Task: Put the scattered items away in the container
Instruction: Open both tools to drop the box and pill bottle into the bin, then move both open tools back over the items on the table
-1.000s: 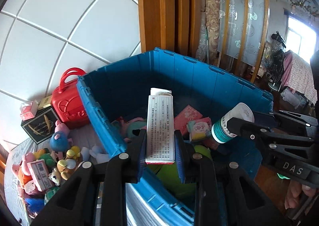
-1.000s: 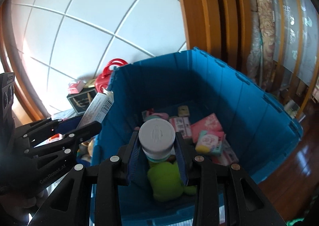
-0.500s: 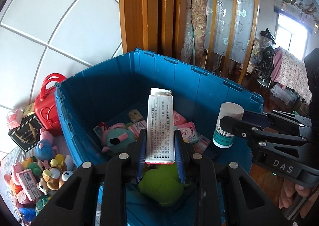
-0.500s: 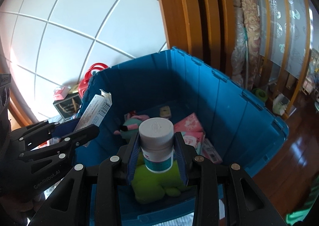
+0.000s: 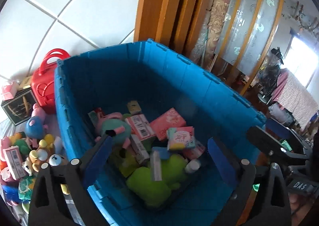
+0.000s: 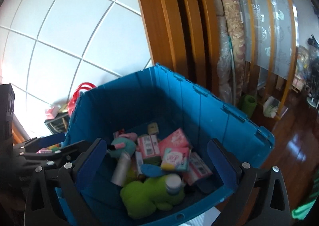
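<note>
The blue crate (image 5: pixel 65 106) (image 6: pixel 229 126) holds pink packets, a teal plush and a green plush (image 5: pixel 153 184) (image 6: pixel 145 192). My left gripper (image 5: pixel 159 140) hangs above it, jaws opening wide, nothing between the pads. The white printed box (image 5: pixel 155 166) (image 6: pixel 121 168) is blurred, dropping onto the pile. My right gripper (image 6: pixel 157 142) is also over the crate, jaws opening wide and empty. The white-capped bottle (image 6: pixel 173 183) (image 5: pixel 192 166) rests on the green plush. Each gripper shows at the edge of the other's view: the right gripper (image 5: pixel 279 152), the left gripper (image 6: pixel 49 150).
Left of the crate stand a red carry case (image 5: pixel 43 84) and a black box (image 5: pixel 18 104), with a heap of small plush toys and packets (image 5: pixel 30 150) in front. Behind are a tiled wall, a wooden door frame (image 6: pixel 169 26) and a rolled mat (image 6: pixel 233 36).
Both grippers have gone from shut to wide open. The white box left the left jaws and the bottle left the right jaws; both now lie in the crate.
</note>
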Demonstrator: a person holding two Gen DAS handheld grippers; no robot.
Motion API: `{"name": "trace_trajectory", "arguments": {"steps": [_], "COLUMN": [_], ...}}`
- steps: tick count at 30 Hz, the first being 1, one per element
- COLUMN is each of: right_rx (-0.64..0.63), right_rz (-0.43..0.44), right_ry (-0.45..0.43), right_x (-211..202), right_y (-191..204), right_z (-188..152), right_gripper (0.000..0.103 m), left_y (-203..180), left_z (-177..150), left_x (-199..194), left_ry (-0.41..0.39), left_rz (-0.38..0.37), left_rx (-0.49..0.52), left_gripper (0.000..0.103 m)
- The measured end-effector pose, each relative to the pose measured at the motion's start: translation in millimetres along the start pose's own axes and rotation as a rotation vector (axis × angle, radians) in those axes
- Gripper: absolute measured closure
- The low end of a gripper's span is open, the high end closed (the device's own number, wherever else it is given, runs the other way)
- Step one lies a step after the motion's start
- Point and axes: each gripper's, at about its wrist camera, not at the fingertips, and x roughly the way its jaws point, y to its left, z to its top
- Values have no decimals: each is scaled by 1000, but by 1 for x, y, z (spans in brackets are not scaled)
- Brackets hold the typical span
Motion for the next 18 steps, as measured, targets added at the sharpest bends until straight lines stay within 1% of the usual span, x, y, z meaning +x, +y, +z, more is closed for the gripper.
{"name": "trace_trajectory", "arguments": {"steps": [4, 9, 14, 18], "right_rx": [1, -21, -54, -114], "right_rz": [14, 63, 134, 212], "right_ry": [6, 5, -4, -5], "right_x": [1, -2, -5, -8], "right_y": [4, 24, 55, 92], "right_z": [-4, -9, -14, -20], "right_gripper": [0, 0, 0, 0], "left_y": [13, 39, 76, 113], "left_z": [-11, -26, -46, -74], "left_x": [-7, -21, -46, -68], "left_ry": [-8, -13, -22, -2], "left_rz": [32, 82, 138, 196], "left_rx": [-10, -23, -55, -94], "left_gripper": [6, 6, 6, 6]}}
